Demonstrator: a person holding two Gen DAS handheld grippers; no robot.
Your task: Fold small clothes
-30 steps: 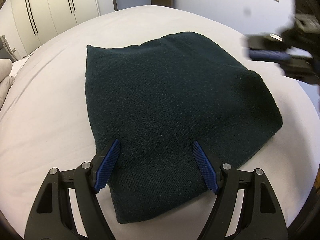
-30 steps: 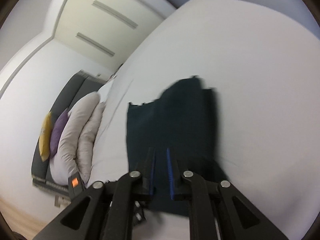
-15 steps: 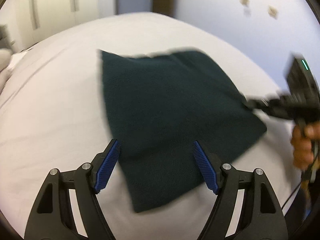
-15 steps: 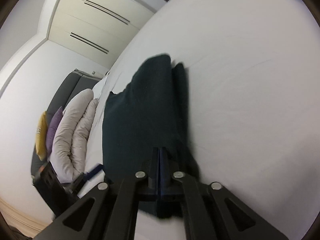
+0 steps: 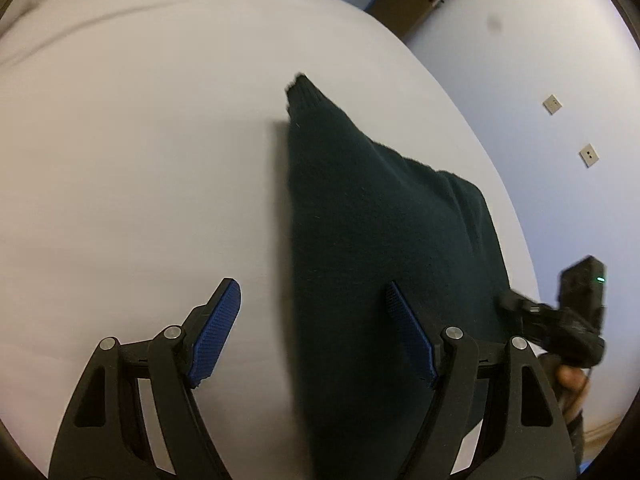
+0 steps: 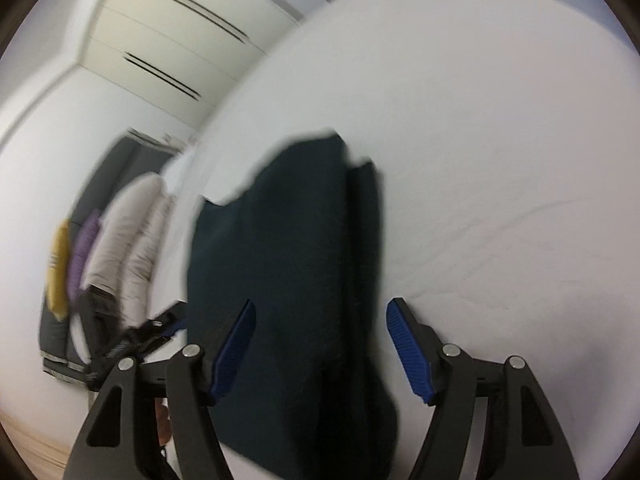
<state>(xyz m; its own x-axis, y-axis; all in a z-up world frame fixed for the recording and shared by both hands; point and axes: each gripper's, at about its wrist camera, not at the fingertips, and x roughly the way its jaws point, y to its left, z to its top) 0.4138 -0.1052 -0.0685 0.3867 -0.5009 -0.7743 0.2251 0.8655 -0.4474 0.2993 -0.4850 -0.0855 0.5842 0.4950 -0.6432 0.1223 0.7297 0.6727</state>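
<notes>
We hold our left tool [image 5: 312, 332] released, its blue ribbed pads spread wide above the white bed sheet [image 5: 140, 160]; the right-hand pad overlaps the dark green knitted garment [image 5: 380, 240], the left-hand one hangs over bare sheet. Our right tool [image 6: 320, 344] is likewise released, pads apart on either side of the same dark garment [image 6: 288, 260], which lies folded in a long strip on the bed [image 6: 480, 140]. In the left view the right tool [image 5: 516, 306] appears at the garment's right edge. Beyond lie pale pillows [image 6: 132, 224] and a white wardrobe [image 6: 168, 40].
</notes>
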